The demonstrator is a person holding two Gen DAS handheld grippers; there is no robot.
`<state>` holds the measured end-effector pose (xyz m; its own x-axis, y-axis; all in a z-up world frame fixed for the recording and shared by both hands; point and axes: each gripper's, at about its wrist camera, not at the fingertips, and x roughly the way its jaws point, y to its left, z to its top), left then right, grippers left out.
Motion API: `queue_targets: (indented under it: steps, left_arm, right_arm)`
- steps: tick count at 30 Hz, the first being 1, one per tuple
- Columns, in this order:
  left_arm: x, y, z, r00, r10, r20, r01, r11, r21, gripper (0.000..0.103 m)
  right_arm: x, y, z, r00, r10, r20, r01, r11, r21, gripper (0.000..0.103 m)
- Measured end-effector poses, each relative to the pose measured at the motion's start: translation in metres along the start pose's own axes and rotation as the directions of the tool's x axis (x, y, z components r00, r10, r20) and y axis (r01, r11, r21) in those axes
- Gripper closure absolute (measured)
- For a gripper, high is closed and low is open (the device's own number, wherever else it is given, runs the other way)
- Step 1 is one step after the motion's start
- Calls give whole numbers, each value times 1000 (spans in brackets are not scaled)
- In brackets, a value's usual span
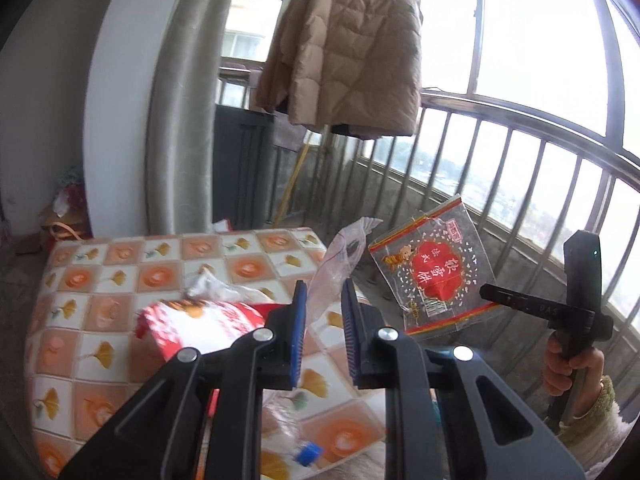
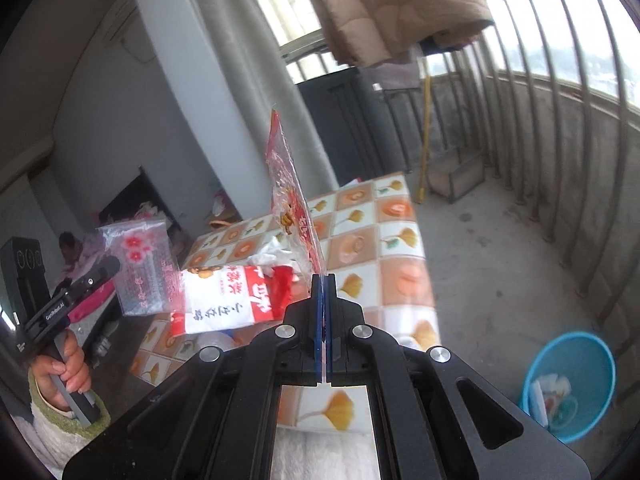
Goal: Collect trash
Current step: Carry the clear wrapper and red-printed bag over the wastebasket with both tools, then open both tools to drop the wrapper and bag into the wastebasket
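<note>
Right gripper (image 2: 324,280) pinches the red snack wrapper (image 2: 294,200) by its lower edge, aloft over the table (image 2: 404,276). We judge it feather-light, floppy, slick. Left gripper (image 1: 324,300), jaws spread, straddles a clear bag (image 1: 340,256); contact unclear.

Tiled-cloth table (image 2: 400,240): snack bag (image 2: 224,300), tissue (image 2: 272,254)
</note>
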<state>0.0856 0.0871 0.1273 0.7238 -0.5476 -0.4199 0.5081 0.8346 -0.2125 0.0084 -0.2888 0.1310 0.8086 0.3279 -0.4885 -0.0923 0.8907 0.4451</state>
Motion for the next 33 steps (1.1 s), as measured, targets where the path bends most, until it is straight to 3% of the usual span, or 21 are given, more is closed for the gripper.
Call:
queue_targets:
  steps: [6, 13, 18, 23, 25, 29, 33]
  left_arm:
    - [35, -56, -19, 985, -156, -74, 157, 988, 3, 87]
    - [109, -150, -41, 929, -297, -221, 314, 948, 50, 86]
    - [167, -215, -59, 873, -344, -344, 394, 915, 85, 86]
    - [226, -271, -80, 810, -353, -469, 441, 893, 90, 86]
    - [249, -288, -90, 780, -344, -522, 452, 888, 89, 85]
    - [303, -322, -116, 702, -324, -634, 460, 886, 56, 84]
    - [348, -345, -135, 667, -281, -690, 440, 896, 61, 84]
  right_arm:
    - [-51, -52, -24, 989, -145, 18, 142, 983, 116, 103]
    - [-116, -131, -58, 942, -335, 29, 311, 900, 304, 103]
    - [-137, -180, -79, 901, -433, -7, 401, 829, 390, 103]
    - [-137, -218, -107, 873, -482, -73, 458, 760, 461, 103]
    - [-132, -235, -117, 867, -488, -105, 471, 730, 495, 103]
    - [-116, -272, -141, 864, -474, -170, 478, 663, 576, 103]
    - [-97, -307, -160, 864, -449, -228, 477, 585, 656, 103]
